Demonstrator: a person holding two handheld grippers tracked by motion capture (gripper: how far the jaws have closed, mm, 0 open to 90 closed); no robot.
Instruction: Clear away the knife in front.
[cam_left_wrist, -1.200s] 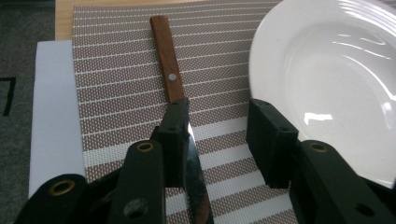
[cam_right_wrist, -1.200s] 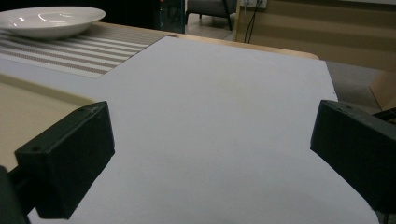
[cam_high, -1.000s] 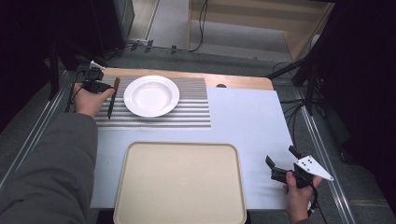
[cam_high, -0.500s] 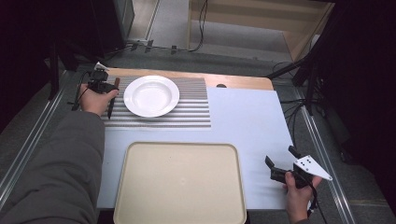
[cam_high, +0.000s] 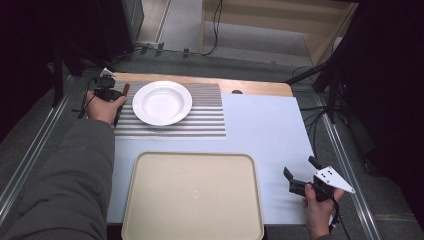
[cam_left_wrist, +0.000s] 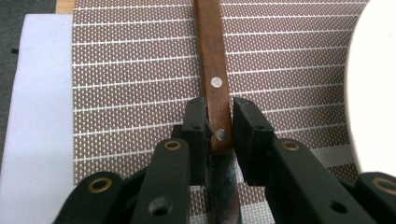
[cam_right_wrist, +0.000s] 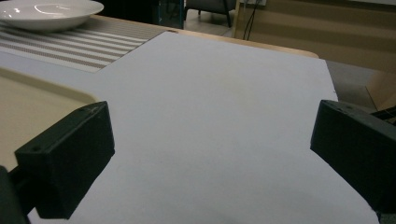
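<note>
left gripper (cam_left_wrist: 218, 122): jaws just closing onto wooden-handled steel knife (cam_left_wrist: 214, 70), left of round white ceramic plate (cam_high: 162, 102) | right gripper (cam_high: 301, 176): gaping wide, unmoved

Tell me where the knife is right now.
In the high view the knife lies at the far left on the striped placemat, just left of the white plate. The left tongs straddle its wooden handle near the blade.

High view looks down; both gripper views, close and low, share its placemat (cam_high: 200, 117).
</note>
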